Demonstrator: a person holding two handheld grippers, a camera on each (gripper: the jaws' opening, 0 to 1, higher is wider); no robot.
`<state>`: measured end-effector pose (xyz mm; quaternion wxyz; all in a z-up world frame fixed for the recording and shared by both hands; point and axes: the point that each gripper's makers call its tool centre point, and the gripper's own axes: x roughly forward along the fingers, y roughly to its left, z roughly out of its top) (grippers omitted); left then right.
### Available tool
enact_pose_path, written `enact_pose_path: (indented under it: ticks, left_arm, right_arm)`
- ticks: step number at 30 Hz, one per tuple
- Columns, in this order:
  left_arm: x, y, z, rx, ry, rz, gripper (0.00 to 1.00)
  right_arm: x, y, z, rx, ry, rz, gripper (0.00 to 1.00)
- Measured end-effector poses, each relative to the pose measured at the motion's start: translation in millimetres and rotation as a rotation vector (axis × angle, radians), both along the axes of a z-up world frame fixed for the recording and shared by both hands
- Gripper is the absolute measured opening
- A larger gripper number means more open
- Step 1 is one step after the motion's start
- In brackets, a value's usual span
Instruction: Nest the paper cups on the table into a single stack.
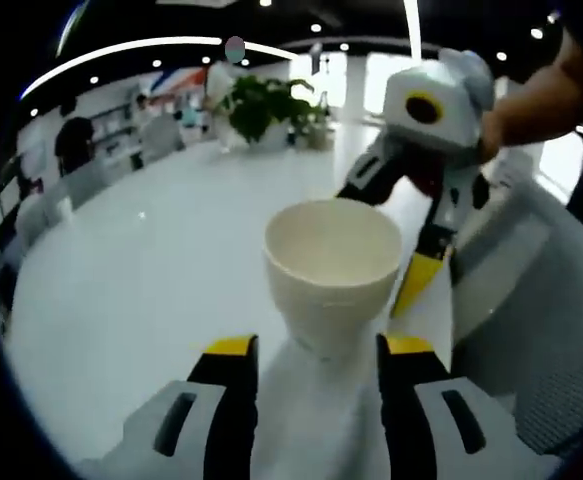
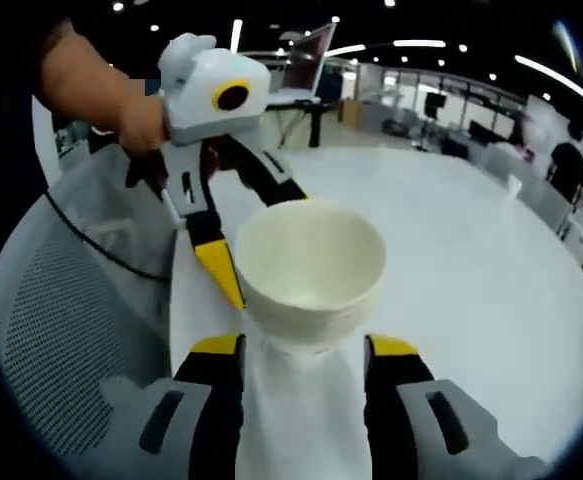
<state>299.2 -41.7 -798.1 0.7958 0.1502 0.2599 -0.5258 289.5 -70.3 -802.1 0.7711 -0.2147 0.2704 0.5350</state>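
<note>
While both grippers' jaws stand apart, left gripper (image 1: 313,358) and right gripper (image 2: 305,358) flank cups (image 2: 309,270), bases hidden, on table (image 1: 151,270).

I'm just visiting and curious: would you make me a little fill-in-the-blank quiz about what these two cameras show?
1. The paper cups stand on a ____ table.
2. Both the left gripper and the right gripper have jaws that stand ____.
3. Each gripper's jaw tips are coloured ____.
4. At the table's far end stands a green ____.

Missing words: white; open; yellow; plant
</note>
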Motion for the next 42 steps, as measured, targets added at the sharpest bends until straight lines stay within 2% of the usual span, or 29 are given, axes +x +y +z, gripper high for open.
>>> enact_pose_path:
  ticks: [2, 4, 11, 18, 24, 29, 38, 42]
  left_arm:
    - [0.1, -4, 1.7, -0.002, -0.013, -0.020, 0.37]
    - [-2.8, -7, 1.8, 0.009, -0.016, -0.049, 0.35]
    - [4.4, -7, 7.2, 0.014, -0.035, -0.055, 0.35]
    - [16.6, -8, 7.2, 0.010, -0.004, -0.054, 0.35]
    - [39.2, -5, 7.4, -0.006, 0.014, -0.036, 0.35]
    - [65.0, -6, 6.5, -0.005, 0.006, -0.028, 0.35]
    - [109.8, -6, 3.2, -0.002, 0.033, -0.025, 0.34]
    - [131.7, -6, 6.2, 0.007, 0.017, -0.037, 0.34]
  right_arm:
    - [-1, 3, 1.1, 0.005, -0.001, 0.011, 0.36]
    - [1, 3, 0.3, 0.001, -0.002, 0.011, 0.35]
    - [9, 0, 4.4, 0.013, 0.001, -0.004, 0.32]
    - [20, -1, 5.9, 0.007, 0.020, 0.001, 0.32]
    - [46, 2, 9.4, 0.008, 0.003, 0.026, 0.32]
    - [69, 3, 6.6, 0.000, 0.014, 0.024, 0.32]
    - [113, 3, 4.3, 0.007, 0.027, 0.023, 0.32]
    - [133, 2, 6.3, 0.020, 0.023, 0.008, 0.32]
